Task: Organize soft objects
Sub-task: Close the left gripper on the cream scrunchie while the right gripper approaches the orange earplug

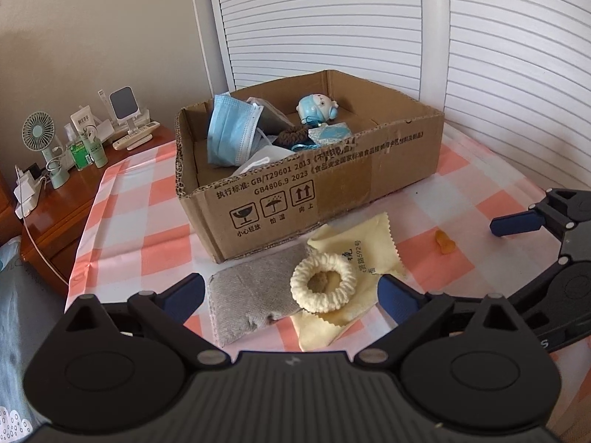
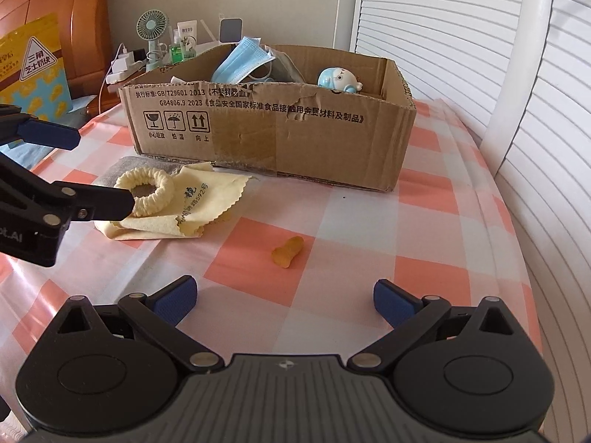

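A cream scrunchie [image 1: 323, 281] [image 2: 145, 192] lies on a grey pouch [image 1: 247, 302] and a pale yellow cloth [image 1: 354, 254] [image 2: 192, 206], just in front of the cardboard box [image 1: 332, 181] [image 2: 280, 133]. My left gripper [image 1: 291, 293] stands open over them, its blue pads either side of the scrunchie and apart from it. A small orange soft piece [image 2: 287, 251] [image 1: 445, 241] rests on the checked tablecloth [image 2: 332, 295]. My right gripper [image 2: 284, 297] is open a little short of that piece, holding nothing. The box holds blue face masks [image 1: 231, 133], a blue plush toy [image 1: 317, 107] [image 2: 338, 78] and a brown scrunchie [image 1: 291, 136].
A wooden nightstand [image 1: 66, 199] at the left carries a small fan [image 1: 38, 134], bottles and a charger. White louvred doors [image 1: 480, 37] stand behind the box. A yellow snack bag [image 2: 33, 70] leans by the headboard. The table's right edge [image 2: 517, 243] is close.
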